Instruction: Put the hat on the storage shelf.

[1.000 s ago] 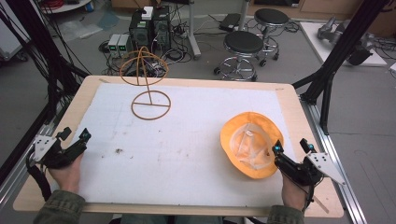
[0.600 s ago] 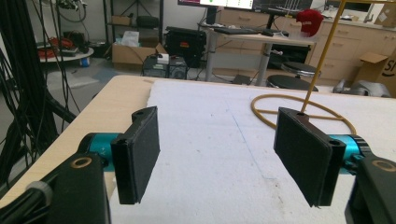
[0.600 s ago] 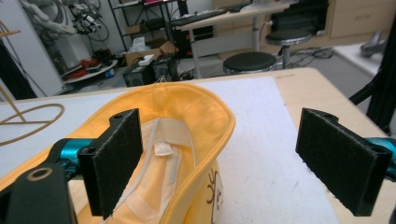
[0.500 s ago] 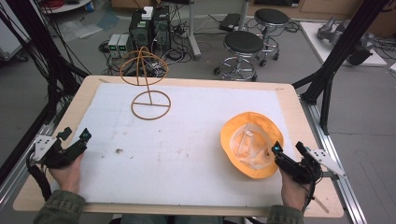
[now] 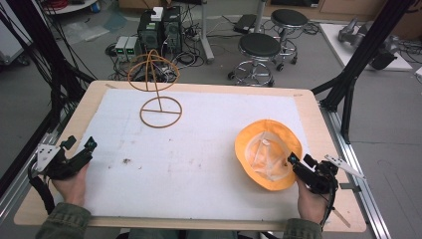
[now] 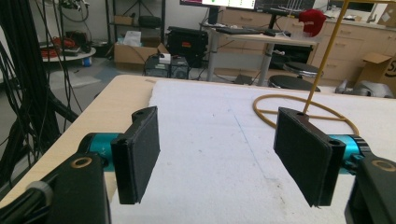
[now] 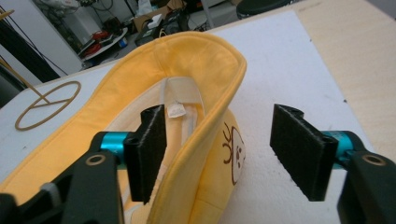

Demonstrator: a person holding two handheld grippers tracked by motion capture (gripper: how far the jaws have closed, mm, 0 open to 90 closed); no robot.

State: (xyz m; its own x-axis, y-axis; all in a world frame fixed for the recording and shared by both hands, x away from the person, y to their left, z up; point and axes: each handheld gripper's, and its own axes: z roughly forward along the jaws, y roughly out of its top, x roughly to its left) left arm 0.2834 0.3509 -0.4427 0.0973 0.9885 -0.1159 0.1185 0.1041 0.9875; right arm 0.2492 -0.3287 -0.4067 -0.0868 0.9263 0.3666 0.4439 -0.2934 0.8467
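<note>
High view: yellow hat (image 5: 263, 159) lies upside down on the white mat (image 5: 199, 149) at the counter's (image 5: 308, 104) right side, crown down, lining up. Right gripper (image 5: 298, 163) sits at the hat's near-right brim. Left gripper (image 5: 79, 147) hovers over the mat's left edge, well apart from the hat. Wire hat stand (image 5: 157, 89) stands at the far left of the mat, nothing on it.

Left gripper view: fingers (image 6: 140, 154) wide apart, nothing between them. The stand's ring base (image 6: 303, 114) lies ahead on the mat.

Right gripper view: fingers (image 7: 299, 149) wide apart, straddling the raised brim (image 7: 219, 116): 1 inside over the lining, 1 outside over the mat. No contact that I can see yet.

Likely step: pinch the brim, then carry the hat to the stand. Seat the brim well between both pads before closing; fabric is soft and will fold, so a shallow edge grip may slip. Lift straight so the hat doesn't drag.

Surface: mat is lightly marked, with a small dark speck patch left of centre. Room: 2 stools (image 5: 259, 50), computer boxes and cables on the floor beyond the counter, black frame posts either side.
</note>
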